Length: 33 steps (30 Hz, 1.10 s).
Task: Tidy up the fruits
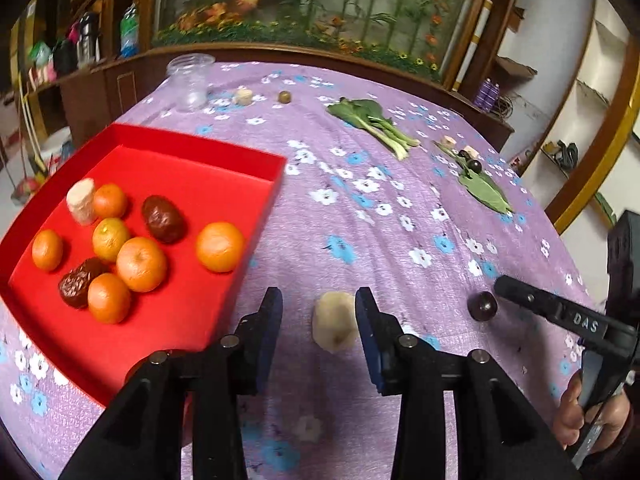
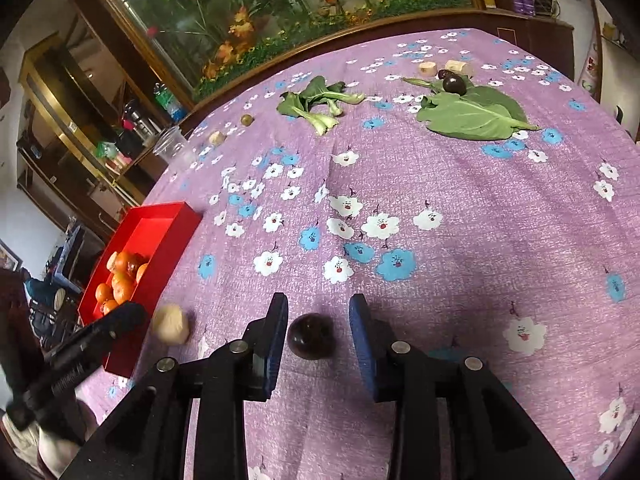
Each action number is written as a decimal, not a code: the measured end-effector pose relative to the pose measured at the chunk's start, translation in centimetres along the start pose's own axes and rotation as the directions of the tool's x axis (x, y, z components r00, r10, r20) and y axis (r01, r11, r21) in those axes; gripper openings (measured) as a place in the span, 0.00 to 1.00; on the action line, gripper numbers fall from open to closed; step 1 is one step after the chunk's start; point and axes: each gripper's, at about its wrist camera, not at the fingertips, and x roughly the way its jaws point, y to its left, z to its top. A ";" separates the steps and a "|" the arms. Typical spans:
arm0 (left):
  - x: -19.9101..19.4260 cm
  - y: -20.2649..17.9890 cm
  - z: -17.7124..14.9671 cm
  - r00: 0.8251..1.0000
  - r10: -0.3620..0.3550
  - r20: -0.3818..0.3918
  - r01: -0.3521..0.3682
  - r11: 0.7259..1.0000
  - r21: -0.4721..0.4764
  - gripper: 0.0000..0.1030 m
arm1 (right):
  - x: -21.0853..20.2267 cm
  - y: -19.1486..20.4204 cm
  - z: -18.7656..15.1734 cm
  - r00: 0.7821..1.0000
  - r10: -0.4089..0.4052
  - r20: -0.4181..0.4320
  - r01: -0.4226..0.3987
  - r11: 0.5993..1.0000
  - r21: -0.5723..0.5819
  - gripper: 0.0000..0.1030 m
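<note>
- On the left wrist view, we find the left hand-held gripper (image 1: pixel 319 322) narrowly parted, its pads either side of a pale fruit chunk (image 1: pixel 335 327) that lies on the tabletop (image 1: pixel 400 240); a gap shows at each pad, so nothing is gripped.
- We note the chunk sits just beside the near corner of the red tray (image 1: pixel 276 168), which already holds oranges (image 1: pixel 220 246) and dark red dates (image 1: pixel 163 219).
- Risk, in our judgement: the opening barely clears the chunk, so a pad could land on top and push or roll it aside.
- A further risk: the left pad hangs close to the tray wall and may knock it on the way down.
- Orientation: the chunk is a stubby piece, its long axis running roughly towards and away from the camera; we cannot tell which end is which.
- On the right wrist view, the right hand-held gripper (image 2: pixel 318 326) is likewise narrowly parted around a dark round fruit (image 2: pixel 311 335), with clear gaps and no hold.
- Risk: a round fruit may roll off under an off-centre closure, or squeeze out forward.
- Orientation: it appears near spherical, with no long axis to report.
- Both grippers work close together, so a clash is possible.
</note>
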 end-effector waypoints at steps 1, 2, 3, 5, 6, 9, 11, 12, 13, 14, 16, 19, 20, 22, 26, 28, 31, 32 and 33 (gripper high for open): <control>0.2 0.0 -0.2 1.000 0.001 -0.007 -0.001 1.000 0.000 0.35 | 0.0 0.1 -0.1 1.000 0.002 -0.002 -0.002 1.000 -0.005 0.35; 0.4 -0.2 -0.4 1.000 0.001 -0.014 -0.001 1.000 0.007 0.35 | 0.0 0.2 -0.2 1.000 0.003 -0.004 -0.003 1.000 -0.011 0.36; 0.8 -0.6 -0.6 1.000 -0.005 -0.027 0.005 1.000 0.022 0.36 | 0.1 0.3 -0.3 1.000 0.003 -0.007 -0.004 1.000 -0.018 0.38; 1.1 -1.3 -1.1 0.999 -0.016 -0.040 0.018 0.999 0.046 0.36 | 0.3 0.5 -0.5 1.000 -0.007 -0.014 0.007 1.000 -0.029 0.41; 1.3 -1.5 -1.1 0.999 -0.022 -0.042 0.024 0.998 0.057 0.36 | 0.4 0.5 -0.5 1.000 -0.010 -0.015 0.010 0.999 -0.031 0.41; 1.4 -2.2 -1.3 0.999 -0.029 -0.046 0.033 0.996 0.087 0.39 | 0.7 0.4 -0.5 0.999 -0.026 -0.025 0.025 0.999 -0.043 0.43; 1.7 -2.6 -1.5 0.998 -0.029 -0.057 0.035 0.994 0.108 0.44 | 1.1 0.6 -0.7 0.998 -0.040 -0.037 0.038 0.998 -0.058 0.43; 1.9 -2.8 -1.7 0.998 -0.023 -0.064 0.030 0.993 0.118 0.45 | 1.3 0.7 -0.7 0.998 -0.045 -0.044 0.042 0.997 -0.065 0.43; 2.1 -2.9 -1.7 0.997 -0.019 -0.071 0.027 0.992 0.123 0.46 | 1.6 0.9 -0.8 0.997 -0.053 -0.053 0.049 0.996 -0.075 0.44; 2.4 -3.0 -1.8 0.997 -0.015 -0.079 0.025 0.992 0.125 0.47 | 1.7 1.1 -0.9 0.997 -0.061 -0.053 0.056 0.995 -0.085 0.44; 2.7 -2.9 -1.9 0.996 -0.010 -0.090 0.021 0.993 0.120 0.49 | 2.0 1.7 -0.9 0.995 -0.083 -0.052 0.076 0.990 -0.120 0.44; 3.2 -2.7 -2.0 0.995 0.006 -0.098 0.004 0.994 0.109 0.48 | 2.3 2.4 -1.0 0.992 -0.118 -0.048 0.109 0.981 -0.161 0.44; 3.2 -2.7 -2.0 0.996 0.014 -0.092 -0.003 0.994 0.109 0.45 | 2.4 2.7 -1.1 0.991 -0.127 -0.046 0.117 0.978 -0.174 0.44; 3.2 -2.7 -2.0 0.996 0.021 -0.089 -0.012 0.994 0.110 0.31 | 2.5 3.1 -1.3 0.989 -0.145 -0.042 0.134 0.971 -0.200 0.41; 2.9 -2.4 -2.0 0.997 0.011 -0.076 -0.004 0.995 0.095 0.31 | 2.5 3.4 -1.5 0.987 -0.155 -0.037 0.143 0.964 -0.224 0.26; 2.6 -2.3 -1.9 0.998 0.009 -0.066 -0.003 0.996 0.090 0.31 | 2.3 3.4 -1.6 0.989 -0.147 -0.032 0.136 0.966 -0.222 0.26; 1.9 -2.2 -1.7 0.999 0.013 -0.045 -0.009 0.996 0.085 0.31 | 1.7 3.5 -1.6 0.990 -0.138 -0.017 0.131 0.967 -0.217 0.26; 1.7 -2.2 -1.7 0.999 0.018 -0.037 -0.015 0.996 0.086 0.31 | 1.5 3.6 -1.6 0.991 -0.132 -0.011 0.127 0.968 -0.216 0.26; 1.3 -2.2 -1.6 0.999 0.028 -0.026 -0.026 0.996 0.088 0.31 | 1.4 3.8 -1.6 0.992 -0.129 -0.004 0.125 0.969 -0.215 0.26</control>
